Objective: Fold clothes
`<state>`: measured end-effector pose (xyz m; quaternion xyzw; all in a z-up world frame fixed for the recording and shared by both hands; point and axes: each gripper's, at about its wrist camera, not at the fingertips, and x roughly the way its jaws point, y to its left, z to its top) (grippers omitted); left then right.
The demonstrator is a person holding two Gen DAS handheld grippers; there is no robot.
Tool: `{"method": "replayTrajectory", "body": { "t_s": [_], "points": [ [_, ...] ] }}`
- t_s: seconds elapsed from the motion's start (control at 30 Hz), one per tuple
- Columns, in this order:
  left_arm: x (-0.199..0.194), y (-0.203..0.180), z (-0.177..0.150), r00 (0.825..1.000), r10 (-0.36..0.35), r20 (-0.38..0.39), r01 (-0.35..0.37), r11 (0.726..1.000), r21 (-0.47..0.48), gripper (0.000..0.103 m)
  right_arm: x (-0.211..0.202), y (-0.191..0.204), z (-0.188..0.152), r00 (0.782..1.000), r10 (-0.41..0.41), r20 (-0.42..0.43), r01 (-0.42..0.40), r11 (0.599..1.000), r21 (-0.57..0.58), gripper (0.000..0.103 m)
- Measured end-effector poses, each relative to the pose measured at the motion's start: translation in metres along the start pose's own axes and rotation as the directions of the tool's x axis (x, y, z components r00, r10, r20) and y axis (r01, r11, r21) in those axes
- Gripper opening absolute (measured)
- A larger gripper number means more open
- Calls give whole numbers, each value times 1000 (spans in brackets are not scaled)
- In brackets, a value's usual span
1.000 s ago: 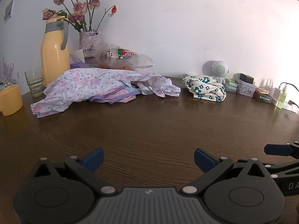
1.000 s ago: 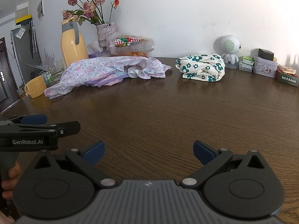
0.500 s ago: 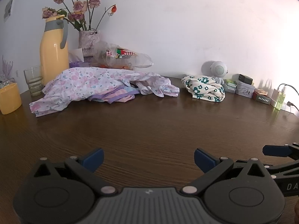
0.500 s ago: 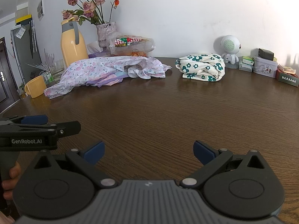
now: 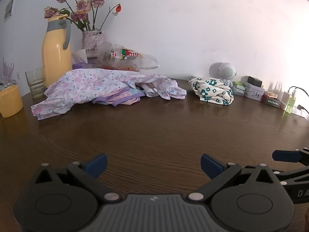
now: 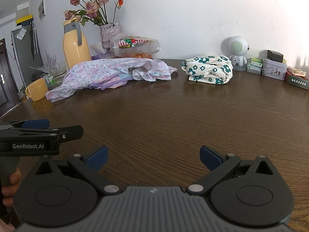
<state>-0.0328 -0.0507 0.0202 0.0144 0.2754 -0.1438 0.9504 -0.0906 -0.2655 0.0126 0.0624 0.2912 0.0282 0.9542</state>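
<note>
A heap of unfolded clothes, pink floral cloth (image 5: 100, 87) (image 6: 108, 71) over a purple-trimmed piece, lies at the back left of the brown wooden table (image 5: 154, 131). A folded cream garment with green flowers (image 5: 212, 90) (image 6: 209, 68) sits at the back right. My left gripper (image 5: 153, 164) hovers open over bare table near the front edge, holding nothing. My right gripper (image 6: 153, 157) is also open with nothing in it, level with the left one; the left gripper (image 6: 36, 133) shows at its left with a hand below it.
Along the wall stand a yellow jug (image 5: 56, 52), a vase of dried roses (image 5: 92, 40), a glass (image 5: 35, 85), a yellow cup (image 5: 9, 101), a plastic food bag (image 5: 131, 60), a white round speaker (image 6: 238, 52), small boxes (image 6: 274, 68) and a green bottle (image 5: 290, 102).
The left gripper's view has shifted slightly leftward, so the clothes sit a little further right in its frame. Both grippers remain open and the clothes have not moved.
</note>
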Motion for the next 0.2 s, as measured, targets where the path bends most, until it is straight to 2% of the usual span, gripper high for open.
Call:
{"method": "replayTrajectory", "body": {
  "t_s": [0.2],
  "points": [
    [0, 0, 0, 1000, 10, -1, -10, 1000, -4, 103, 0, 1, 0, 1000, -1, -1, 1, 1000, 0, 103]
  ]
}}
